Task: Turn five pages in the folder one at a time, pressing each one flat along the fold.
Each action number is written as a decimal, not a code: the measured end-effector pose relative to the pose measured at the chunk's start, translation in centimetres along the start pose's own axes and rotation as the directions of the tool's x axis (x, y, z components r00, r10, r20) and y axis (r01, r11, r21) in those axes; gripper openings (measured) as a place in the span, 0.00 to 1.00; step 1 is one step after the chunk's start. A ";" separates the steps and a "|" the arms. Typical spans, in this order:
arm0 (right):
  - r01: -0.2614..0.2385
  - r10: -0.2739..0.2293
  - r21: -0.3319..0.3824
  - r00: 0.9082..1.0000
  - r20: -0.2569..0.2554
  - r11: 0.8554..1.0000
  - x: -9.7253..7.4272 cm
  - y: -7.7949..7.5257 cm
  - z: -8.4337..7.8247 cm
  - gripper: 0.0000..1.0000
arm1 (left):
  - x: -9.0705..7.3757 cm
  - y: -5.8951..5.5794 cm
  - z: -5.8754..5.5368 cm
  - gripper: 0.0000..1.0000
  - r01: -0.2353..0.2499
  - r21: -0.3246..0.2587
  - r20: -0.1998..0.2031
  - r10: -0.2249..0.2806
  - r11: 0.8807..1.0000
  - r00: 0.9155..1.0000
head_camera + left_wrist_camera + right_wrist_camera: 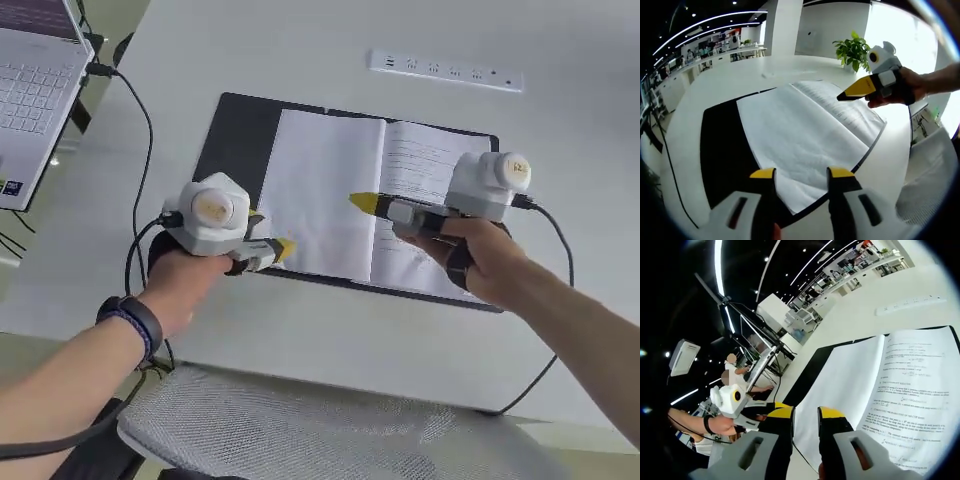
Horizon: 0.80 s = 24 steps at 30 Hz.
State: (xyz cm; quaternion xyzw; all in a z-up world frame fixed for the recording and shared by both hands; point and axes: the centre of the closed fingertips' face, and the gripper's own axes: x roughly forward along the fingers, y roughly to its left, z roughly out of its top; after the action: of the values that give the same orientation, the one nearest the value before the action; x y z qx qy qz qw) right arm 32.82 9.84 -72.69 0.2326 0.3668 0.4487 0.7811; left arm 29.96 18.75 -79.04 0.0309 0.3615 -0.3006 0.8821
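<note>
Folder (235, 130) open; L tool (283, 248), R tool (363, 203) above pages (320, 190), jaws parted.

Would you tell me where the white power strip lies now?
In the head view, the white power strip lies on the pale table beyond the far edge of the open black folder, towards the right.
</note>
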 end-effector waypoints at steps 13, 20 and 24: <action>0.011 -0.011 0.018 1.000 -0.010 1.000 -0.4 -1.4 -0.5 0.15 | 0.4 -0.1 -2.1 0.34 -0.033 0.108 -0.052 0.039 0.994 0.998; 0.007 -0.007 0.021 1.000 -0.013 1.000 -0.1 -1.8 -0.2 0.15 | 0.3 -0.2 -2.2 0.36 -0.030 0.124 -0.054 0.037 0.992 0.998; 0.007 -0.007 0.012 1.000 -0.015 1.000 0.0 -2.1 0.4 0.15 | 0.3 -0.3 -2.2 0.36 -0.030 0.115 -0.050 0.036 0.993 0.998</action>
State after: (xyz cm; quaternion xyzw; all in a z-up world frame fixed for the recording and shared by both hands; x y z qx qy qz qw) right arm 34.26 8.84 -73.86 0.2326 0.3762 0.4454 0.7785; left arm 28.59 18.97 -80.76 0.0954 0.3660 -0.3051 0.8740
